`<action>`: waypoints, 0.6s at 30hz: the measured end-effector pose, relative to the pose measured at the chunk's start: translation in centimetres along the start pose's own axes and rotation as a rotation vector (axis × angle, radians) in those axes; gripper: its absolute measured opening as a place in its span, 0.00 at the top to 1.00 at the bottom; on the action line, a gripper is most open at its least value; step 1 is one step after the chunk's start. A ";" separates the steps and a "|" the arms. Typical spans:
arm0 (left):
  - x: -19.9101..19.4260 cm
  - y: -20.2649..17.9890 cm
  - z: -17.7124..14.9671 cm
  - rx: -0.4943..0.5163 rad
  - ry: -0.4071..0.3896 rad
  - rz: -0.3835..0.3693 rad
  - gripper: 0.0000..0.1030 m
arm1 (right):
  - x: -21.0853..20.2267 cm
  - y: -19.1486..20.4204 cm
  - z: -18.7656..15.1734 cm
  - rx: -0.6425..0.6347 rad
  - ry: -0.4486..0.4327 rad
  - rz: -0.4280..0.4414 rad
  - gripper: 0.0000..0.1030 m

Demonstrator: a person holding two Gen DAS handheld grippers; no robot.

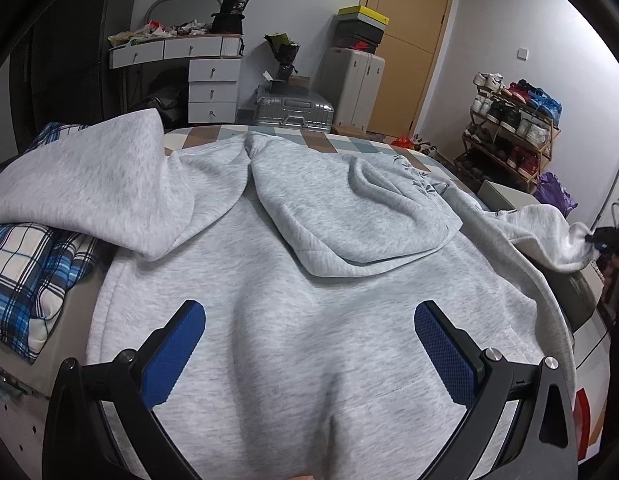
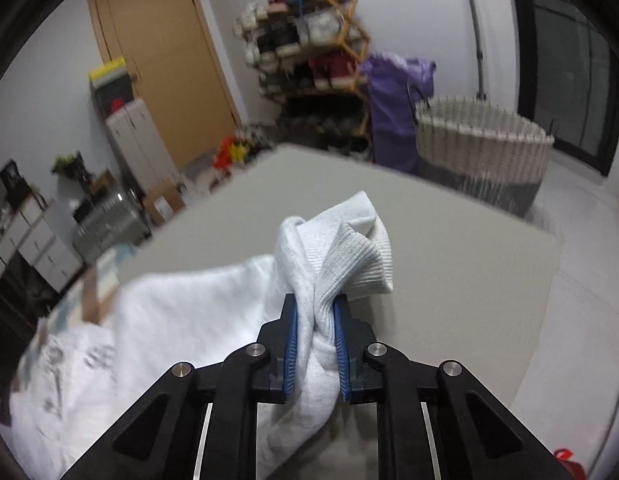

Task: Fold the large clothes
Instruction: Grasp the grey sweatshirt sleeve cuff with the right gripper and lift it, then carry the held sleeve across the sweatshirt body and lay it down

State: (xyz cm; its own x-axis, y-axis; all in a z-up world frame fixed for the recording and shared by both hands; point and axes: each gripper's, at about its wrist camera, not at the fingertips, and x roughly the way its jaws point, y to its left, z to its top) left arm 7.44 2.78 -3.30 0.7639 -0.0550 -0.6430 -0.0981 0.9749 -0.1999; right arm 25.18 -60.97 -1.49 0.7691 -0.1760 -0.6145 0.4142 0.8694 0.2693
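A light grey hoodie (image 1: 309, 280) lies spread on the bed, hood (image 1: 349, 208) flopped onto its back. Its left sleeve (image 1: 93, 184) lies folded over at the upper left. My left gripper (image 1: 309, 320) is open and empty, hovering over the hoodie's lower body near the pocket seam. My right gripper (image 2: 315, 312) is shut on the ribbed cuff (image 2: 357, 260) of the right sleeve, held up above the bed; the sleeve (image 2: 181, 312) trails down to the left. In the left wrist view that gripper (image 1: 605, 240) shows at the far right holding the sleeve end (image 1: 549, 232).
A blue plaid pillow (image 1: 25, 272) lies left of the hoodie. Beyond the bed stand a drawer desk (image 1: 201, 76), suitcases (image 1: 293, 108), a shoe rack (image 1: 509, 132) and a wooden door (image 1: 409, 40). A woven laundry basket (image 2: 481, 148) and purple bag (image 2: 393, 96) stand past the grey bed corner (image 2: 449, 240).
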 end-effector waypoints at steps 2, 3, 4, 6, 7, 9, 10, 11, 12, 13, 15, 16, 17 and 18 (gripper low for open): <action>-0.1 0.5 0.0 -0.010 -0.002 -0.004 0.01 | -3.4 2.6 1.6 -0.016 -0.088 0.075 0.85; -0.1 0.7 0.0 -0.012 -0.006 -0.003 0.01 | -4.6 3.9 2.2 -0.028 -0.124 0.112 0.85; -0.3 0.9 -0.1 -0.015 -0.012 -0.002 0.01 | -6.3 5.7 2.6 -0.052 -0.161 0.158 0.85; -0.5 1.3 0.0 -0.023 -0.020 -0.002 0.01 | -9.4 10.8 3.1 -0.123 -0.211 0.282 0.85; -0.7 1.4 0.0 -0.030 -0.025 -0.004 0.01 | -10.4 13.3 3.2 -0.159 -0.216 0.347 0.85; -1.2 1.7 0.0 -0.039 -0.038 -0.003 0.01 | -12.5 20.0 2.1 -0.242 -0.190 0.522 0.85; -1.6 1.9 -0.1 -0.043 -0.048 0.005 0.01 | -13.3 23.1 1.2 -0.284 -0.166 0.607 0.85; -1.8 2.0 0.0 -0.044 -0.054 0.011 0.01 | -14.1 26.7 -0.2 -0.336 -0.131 0.699 0.85; -2.2 2.2 0.0 -0.046 -0.062 0.022 0.01 | -15.2 30.5 -2.3 -0.396 -0.092 0.800 0.85; -2.7 2.5 -0.1 -0.050 -0.071 0.038 0.01 | -16.0 33.4 -4.3 -0.451 -0.043 0.894 0.82; -3.5 3.0 -0.4 -0.059 -0.084 0.067 0.01 | -17.4 39.8 -10.0 -0.588 0.155 1.137 0.74; -4.0 3.5 -0.6 -0.065 -0.093 0.087 0.01 | -17.8 42.1 -12.6 -0.647 0.263 1.228 0.60; -4.4 3.9 -0.8 -0.074 -0.099 0.107 0.01 | -18.1 44.0 -15.3 -0.719 0.367 1.305 0.51; -4.8 4.3 -1.0 -0.086 -0.105 0.125 0.01 | -18.3 45.0 -17.3 -0.787 0.409 1.335 0.44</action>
State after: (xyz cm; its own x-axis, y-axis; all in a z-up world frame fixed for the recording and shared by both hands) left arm 2.75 7.05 -1.81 0.8042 0.0926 -0.5871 -0.2472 0.9504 -0.1887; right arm 21.30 -10.57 9.04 0.1284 0.8859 -0.4458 -0.8571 0.3253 0.3996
